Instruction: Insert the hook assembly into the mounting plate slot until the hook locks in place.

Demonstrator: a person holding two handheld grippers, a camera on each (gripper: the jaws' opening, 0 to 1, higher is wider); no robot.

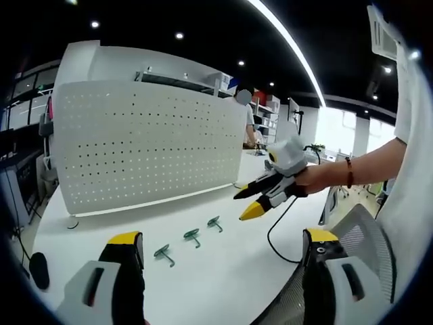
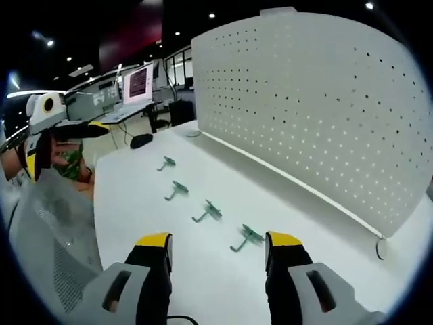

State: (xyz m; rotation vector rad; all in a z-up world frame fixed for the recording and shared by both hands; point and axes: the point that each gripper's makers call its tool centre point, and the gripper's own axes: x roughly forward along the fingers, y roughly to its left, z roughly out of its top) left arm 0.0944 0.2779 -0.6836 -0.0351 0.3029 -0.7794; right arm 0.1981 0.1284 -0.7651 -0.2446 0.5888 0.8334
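Note:
Three green hooks lie in a row on the white table (image 1: 223,284): hook (image 1: 164,254), hook (image 1: 192,235) and hook (image 1: 215,222). Behind them stands the white perforated mounting plate (image 1: 149,145). My left gripper (image 1: 223,242) is open above the table's near edge, with nothing between its jaws. A hand holds my right gripper (image 1: 245,203) in the air to the right of the hooks. In the right gripper view several hooks (image 2: 208,211) lie in a line before the plate (image 2: 318,101). My right gripper (image 2: 218,245) is open, the nearest hook (image 2: 247,237) just ahead of its jaws. The left gripper (image 2: 67,142) hangs at far left.
A black mouse (image 1: 38,269) lies at the table's left end, also seen as the mouse (image 2: 141,140) beyond the hooks. A cable (image 1: 274,237) trails off the table edge. A mesh chair (image 1: 358,230) stands close on the right. A monitor (image 2: 139,82) glows on a far desk.

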